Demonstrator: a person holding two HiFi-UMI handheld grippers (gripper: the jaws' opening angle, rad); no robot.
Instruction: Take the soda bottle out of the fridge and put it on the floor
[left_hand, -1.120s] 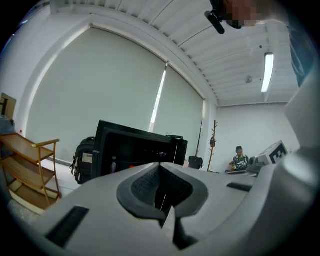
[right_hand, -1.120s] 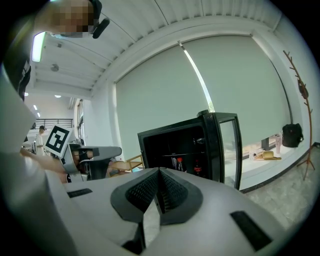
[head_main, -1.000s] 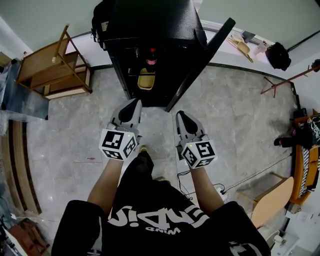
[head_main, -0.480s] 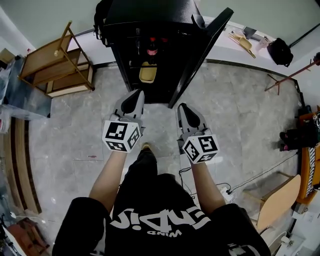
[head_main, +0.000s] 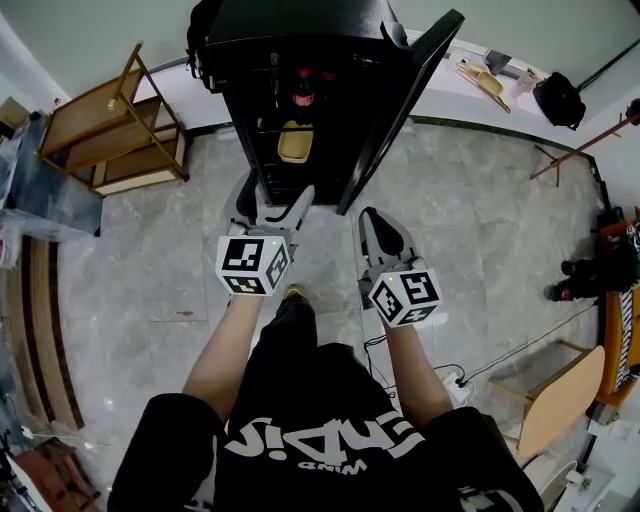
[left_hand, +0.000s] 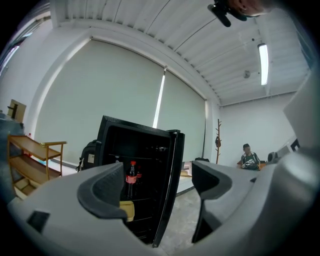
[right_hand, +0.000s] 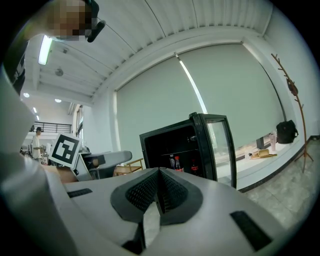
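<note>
The black fridge (head_main: 290, 40) stands with its door (head_main: 400, 110) swung open to the right. On an upper shelf inside stands the soda bottle (head_main: 302, 92), dark with a red cap and label. It also shows in the left gripper view (left_hand: 131, 179) and the right gripper view (right_hand: 178, 163). My left gripper (head_main: 275, 200) is in front of the fridge opening, short of the bottle. Its jaws are opening and stand wide apart (left_hand: 157, 182) with nothing between them. My right gripper (head_main: 372, 220) is beside it, shut and empty (right_hand: 159, 192).
A yellow container (head_main: 292, 145) sits on a lower fridge shelf. A wooden shelf rack (head_main: 110, 130) stands to the left and a backpack (head_main: 203, 40) leans by the fridge. A coat stand (head_main: 570, 160), a cable (head_main: 500, 355) and a wooden chair (head_main: 545, 400) are on the right.
The left gripper's jaws have gone from shut to wide apart. Both grippers have edged forward toward the fridge. The right gripper stays shut.
</note>
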